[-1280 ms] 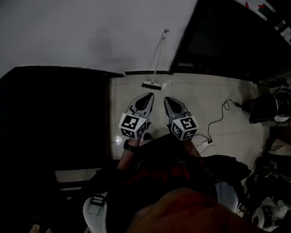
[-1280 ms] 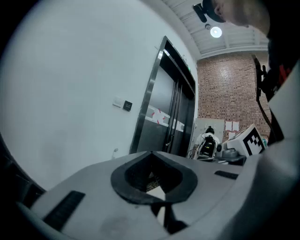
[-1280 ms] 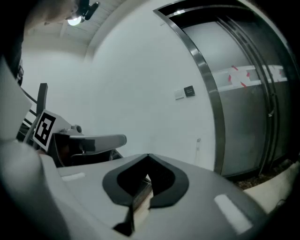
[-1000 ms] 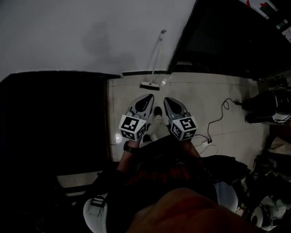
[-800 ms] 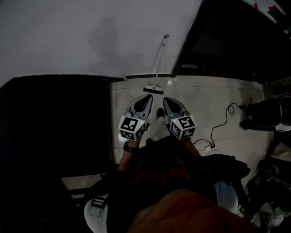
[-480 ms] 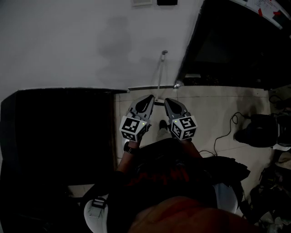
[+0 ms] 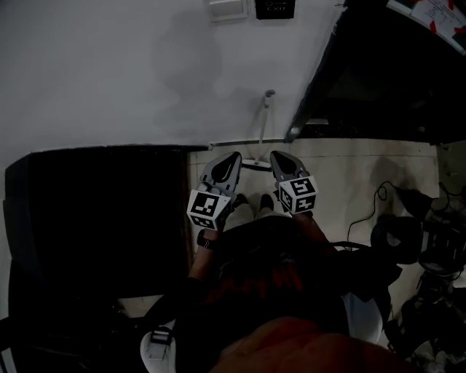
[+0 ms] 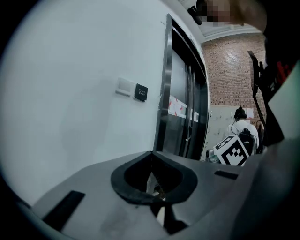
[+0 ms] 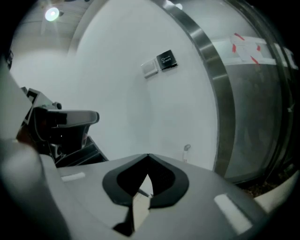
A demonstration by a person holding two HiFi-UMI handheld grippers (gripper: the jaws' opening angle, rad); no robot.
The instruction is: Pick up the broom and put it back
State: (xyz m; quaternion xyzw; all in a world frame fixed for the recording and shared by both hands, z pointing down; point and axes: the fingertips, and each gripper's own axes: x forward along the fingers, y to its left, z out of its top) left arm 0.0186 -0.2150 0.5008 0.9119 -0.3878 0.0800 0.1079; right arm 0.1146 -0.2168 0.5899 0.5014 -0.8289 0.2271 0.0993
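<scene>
The broom (image 7: 263, 120) leans upright against the white wall, its pale handle ending in a small cap. Its brush head (image 7: 254, 164) rests on the tiled floor at the wall's foot. In the head view my left gripper (image 7: 233, 156) and right gripper (image 7: 278, 155) point at the wall side by side. The brush head lies between their tips and a little beyond. Neither touches the broom. Both are shut with nothing between the jaws, as the left gripper (image 8: 152, 153) and right gripper (image 9: 148, 155) show in their own views. The broom's handle top (image 9: 186, 149) shows just right of the right jaws.
A large black block (image 7: 95, 218) fills the floor at the left. A dark glass door with a metal frame (image 7: 313, 95) stands right of the broom. Wall switch plates (image 7: 222, 9) sit above. A cable (image 7: 364, 211) and dark gear lie at the right. An office chair (image 9: 56, 126) stands at the left.
Both grippers have moved forward toward the wall together. The broom has come much nearer, its brush head now lying between the two tips. Both stayed shut.
</scene>
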